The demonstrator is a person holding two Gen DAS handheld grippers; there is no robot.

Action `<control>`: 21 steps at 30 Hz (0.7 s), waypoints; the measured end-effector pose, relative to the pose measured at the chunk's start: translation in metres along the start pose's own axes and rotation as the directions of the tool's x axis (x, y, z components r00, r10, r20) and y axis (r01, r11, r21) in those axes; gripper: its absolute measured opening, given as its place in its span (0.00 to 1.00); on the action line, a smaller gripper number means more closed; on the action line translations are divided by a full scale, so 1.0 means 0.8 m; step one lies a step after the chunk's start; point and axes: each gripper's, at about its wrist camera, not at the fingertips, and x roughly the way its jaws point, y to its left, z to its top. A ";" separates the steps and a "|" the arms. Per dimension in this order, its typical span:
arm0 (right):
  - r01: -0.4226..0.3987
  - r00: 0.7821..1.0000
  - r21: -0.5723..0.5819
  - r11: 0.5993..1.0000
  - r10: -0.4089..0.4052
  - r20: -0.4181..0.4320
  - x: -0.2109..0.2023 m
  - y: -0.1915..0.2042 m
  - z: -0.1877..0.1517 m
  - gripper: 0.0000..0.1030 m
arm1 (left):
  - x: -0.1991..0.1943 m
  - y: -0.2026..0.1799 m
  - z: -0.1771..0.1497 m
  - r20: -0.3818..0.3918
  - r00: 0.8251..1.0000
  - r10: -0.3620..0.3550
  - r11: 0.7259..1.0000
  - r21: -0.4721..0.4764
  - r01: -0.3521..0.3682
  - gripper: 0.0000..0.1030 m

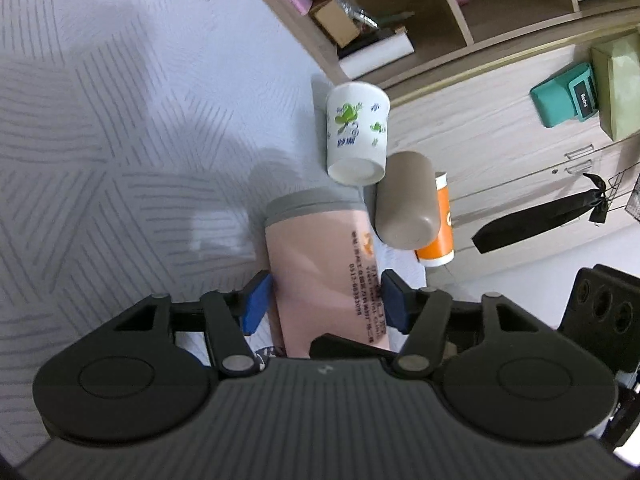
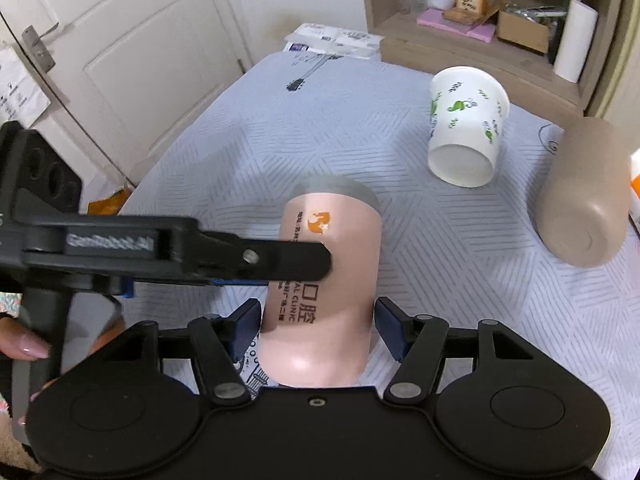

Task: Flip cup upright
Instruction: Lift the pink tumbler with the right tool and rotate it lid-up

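A pink cup [image 1: 324,264] with a grey rim band and black print stands upside down on the patterned cloth; it also shows in the right wrist view [image 2: 332,280]. My left gripper [image 1: 324,300] has its blue pads against the cup's two sides. My right gripper [image 2: 316,324] also straddles the cup near its closed end, pads at its sides with a small gap on the right. The left gripper's finger [image 2: 296,258] crosses in front of the cup in the right wrist view.
A white paper cup with green frog print [image 2: 464,124] and a tan cup [image 2: 584,196] stand upside down on the cloth, right of the pink cup. An orange cup [image 1: 440,224] sits behind the tan one. Wooden shelves [image 2: 480,20] stand beyond the cloth, a door [image 2: 120,40] at left.
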 end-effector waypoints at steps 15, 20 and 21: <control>-0.055 0.991 -0.026 0.998 0.058 0.120 -0.008 -0.010 -0.039 0.67 | 0.000 -0.018 -0.019 0.051 0.998 0.029 0.992 0.123 -0.035 0.60; -0.065 0.971 -0.062 0.996 0.078 0.226 -0.021 -0.012 -0.069 0.67 | -0.008 -0.051 -0.043 0.131 0.990 0.060 0.953 0.286 -0.096 0.60; -0.062 0.966 -0.072 0.995 0.078 0.245 -0.024 -0.012 -0.074 0.67 | -0.010 -0.057 -0.048 0.144 0.987 0.067 0.944 0.313 -0.109 0.60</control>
